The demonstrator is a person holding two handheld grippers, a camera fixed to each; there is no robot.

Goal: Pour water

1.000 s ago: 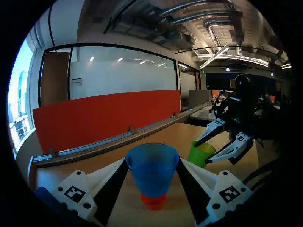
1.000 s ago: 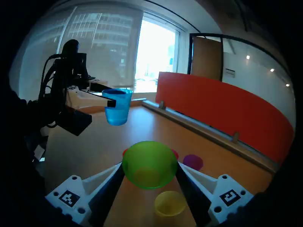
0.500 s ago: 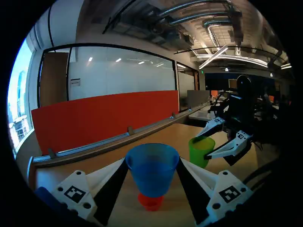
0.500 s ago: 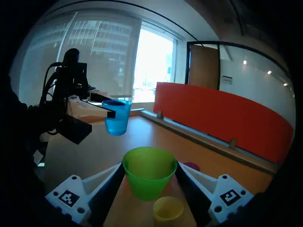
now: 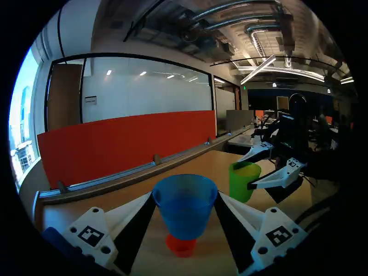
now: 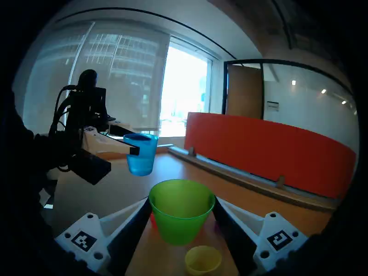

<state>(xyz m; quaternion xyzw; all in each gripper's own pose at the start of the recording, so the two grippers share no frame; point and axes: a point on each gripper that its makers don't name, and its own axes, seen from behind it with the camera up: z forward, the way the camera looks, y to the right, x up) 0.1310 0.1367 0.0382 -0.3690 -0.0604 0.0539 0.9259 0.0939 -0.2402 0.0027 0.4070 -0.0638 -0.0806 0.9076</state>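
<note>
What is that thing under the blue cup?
A small orange cup sits on the wooden table, below the blue cup. The blue cup covers its far part, so what is inside it cannot be seen.

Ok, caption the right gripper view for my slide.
Right gripper holds a green cup over the desk; farther off, the left gripper holds a blue cup.

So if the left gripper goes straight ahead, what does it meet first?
Likely the orange partition beyond the desk rail, though depth is unclear. The green cup in the right gripper sits off that line.
</note>
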